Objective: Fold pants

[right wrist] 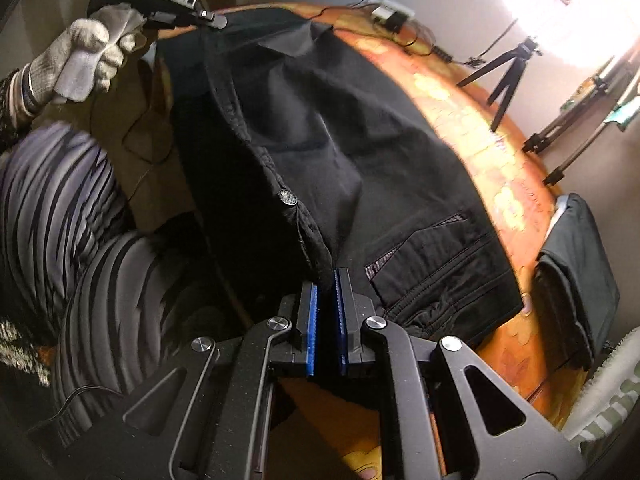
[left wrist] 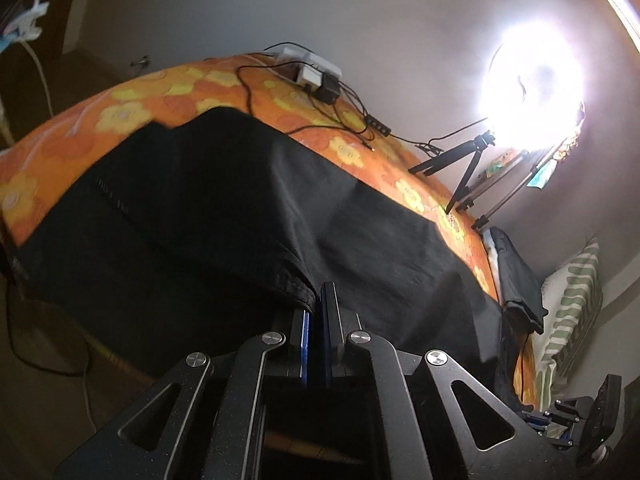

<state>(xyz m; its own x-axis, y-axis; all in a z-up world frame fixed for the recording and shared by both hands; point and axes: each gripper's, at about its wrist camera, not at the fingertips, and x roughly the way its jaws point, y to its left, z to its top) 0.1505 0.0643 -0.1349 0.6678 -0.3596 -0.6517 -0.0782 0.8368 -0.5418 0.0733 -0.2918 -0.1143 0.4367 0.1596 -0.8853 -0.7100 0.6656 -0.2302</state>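
The black cotton pants (right wrist: 320, 152) lay spread across the orange flowered bedsheet (left wrist: 132, 100). The left gripper (left wrist: 317, 308) and right gripper (right wrist: 326, 284) each pinched a near edge, apparently to carry it over into a fold.

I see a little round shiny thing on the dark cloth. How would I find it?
Start at the orange flowered bed cover; black pants lie spread across it. Follow their gathered waistband edge to the silver button. It is the only bright metal spot on the black fabric.
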